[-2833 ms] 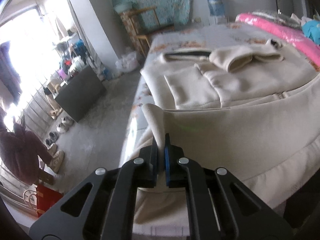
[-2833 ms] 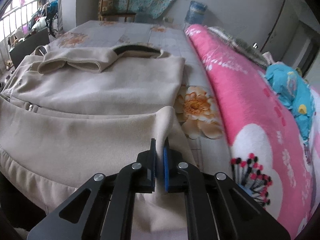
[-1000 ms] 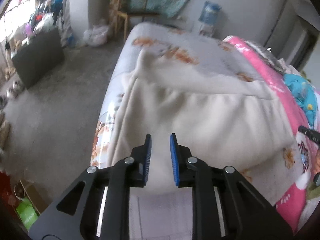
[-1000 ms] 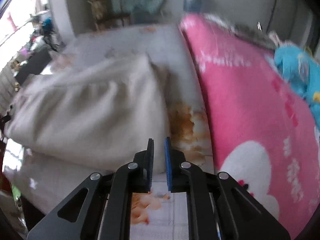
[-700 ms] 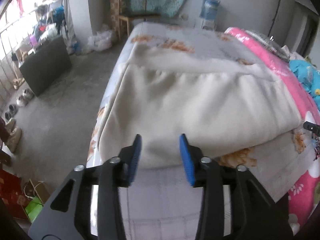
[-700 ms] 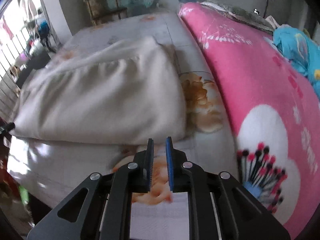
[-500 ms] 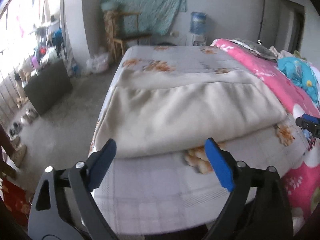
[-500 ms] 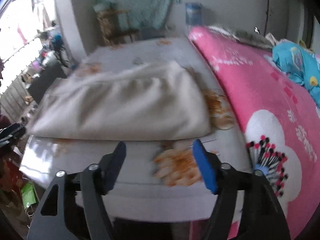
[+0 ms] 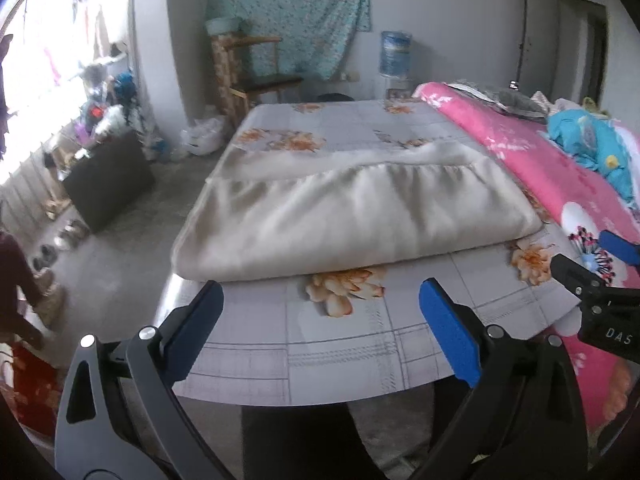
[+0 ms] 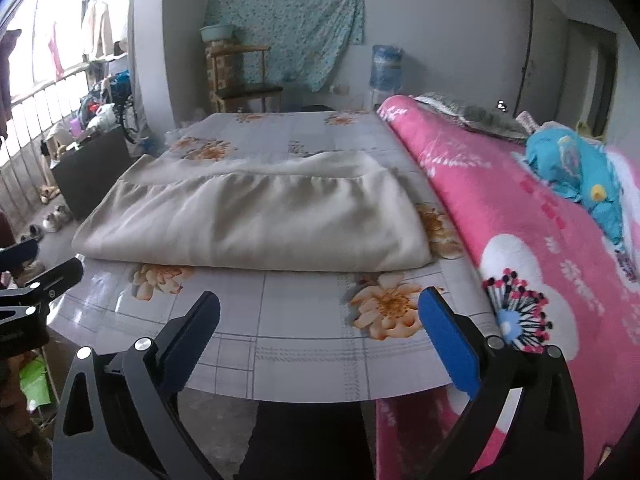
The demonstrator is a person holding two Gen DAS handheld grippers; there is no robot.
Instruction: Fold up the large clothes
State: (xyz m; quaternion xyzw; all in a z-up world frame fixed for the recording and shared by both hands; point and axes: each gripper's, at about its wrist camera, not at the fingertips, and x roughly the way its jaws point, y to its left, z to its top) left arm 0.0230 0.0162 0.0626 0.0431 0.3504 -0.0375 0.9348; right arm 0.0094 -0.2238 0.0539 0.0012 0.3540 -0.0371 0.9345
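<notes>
A wide bed with a grey floral-print sheet fills both views, and a thick pink patterned blanket runs along its right side. On the sheet lies the large cream fleece garment, doubled into a broad flat rectangle with its rounded fold edge facing the near end of the bed and a gathered hem along its far side; it lies just beside the pink blanket on the right.

The left gripper hangs above the near edge of the bed, jaws spread wide and holding nothing. The right gripper sits level with it to the right, equally splayed and empty. Both are clear of the cloth.

The garment looks folded once, so another fold probably remains. To do it well, each gripper should pinch every layer at a matching corner of one short side, lift evenly, and carry that edge across so the corners land squarely without dragging the lower layers.
</notes>
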